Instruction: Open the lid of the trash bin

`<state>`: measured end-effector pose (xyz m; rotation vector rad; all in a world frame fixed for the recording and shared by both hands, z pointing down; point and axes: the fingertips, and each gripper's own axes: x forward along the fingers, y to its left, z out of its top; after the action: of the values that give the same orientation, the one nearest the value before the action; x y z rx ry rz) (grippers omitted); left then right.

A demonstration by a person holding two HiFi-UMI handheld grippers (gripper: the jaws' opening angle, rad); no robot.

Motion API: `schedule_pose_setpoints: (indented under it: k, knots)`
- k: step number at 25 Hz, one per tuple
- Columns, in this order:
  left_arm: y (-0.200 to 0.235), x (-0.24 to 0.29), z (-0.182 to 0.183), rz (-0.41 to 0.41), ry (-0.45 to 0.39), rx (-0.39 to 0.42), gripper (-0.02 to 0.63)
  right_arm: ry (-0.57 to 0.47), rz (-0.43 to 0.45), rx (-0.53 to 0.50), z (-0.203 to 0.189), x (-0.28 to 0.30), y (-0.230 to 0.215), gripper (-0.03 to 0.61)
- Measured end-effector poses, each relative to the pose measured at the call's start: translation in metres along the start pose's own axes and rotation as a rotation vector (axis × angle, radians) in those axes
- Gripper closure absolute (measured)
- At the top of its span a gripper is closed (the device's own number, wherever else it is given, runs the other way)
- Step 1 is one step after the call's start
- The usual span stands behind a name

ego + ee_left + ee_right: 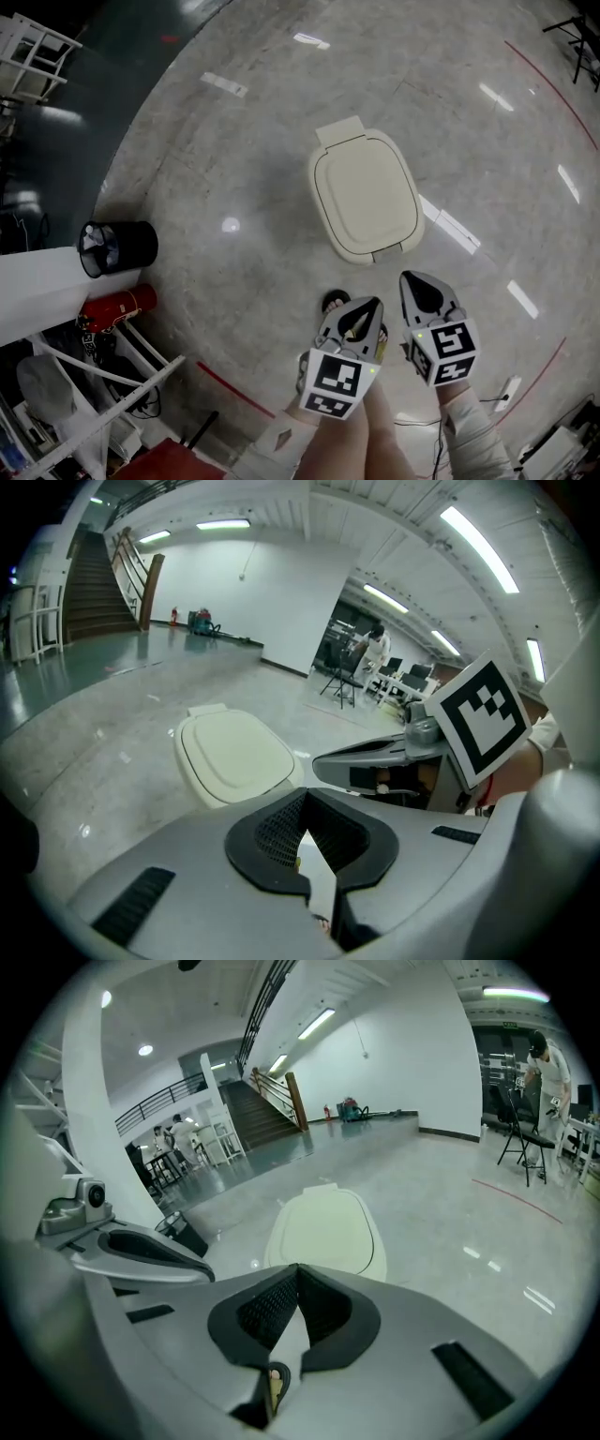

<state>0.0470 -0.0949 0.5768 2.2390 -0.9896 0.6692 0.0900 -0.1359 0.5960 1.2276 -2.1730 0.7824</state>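
A cream trash bin [366,192] stands on the grey floor with its lid down flat; a small tab sticks out at its near edge. It also shows ahead in the left gripper view as the same bin [239,752] and in the right gripper view [323,1227]. My left gripper [375,302] is held near my body, short of the bin, shut with nothing in it. My right gripper [410,277] is beside it, also shut and empty, its tip a little short of the bin's near edge. Neither touches the bin.
A black waste basket [117,247] and a red fire extinguisher [117,307] lie at the left by a white frame. My sandalled foot [335,302] is just below the bin. A power strip [506,389] lies at the right. People stand far off [544,1063].
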Motion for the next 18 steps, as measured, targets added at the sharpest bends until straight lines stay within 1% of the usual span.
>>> schedule_pose_setpoints:
  k: [5, 13, 18]
  knots:
    - [0.015, 0.009, -0.012, 0.015, 0.023, -0.025, 0.609, 0.07, -0.004, -0.037, -0.018, 0.03, -0.01, 0.574]
    - [0.037, 0.018, -0.019, 0.036, 0.048, -0.023, 0.609, 0.16, -0.04, -0.048, -0.04, 0.062, -0.027, 0.574]
    - [0.047, 0.019, -0.017, 0.047, 0.044, -0.045, 0.609, 0.197, -0.051, -0.05, -0.051, 0.072, -0.031, 0.574]
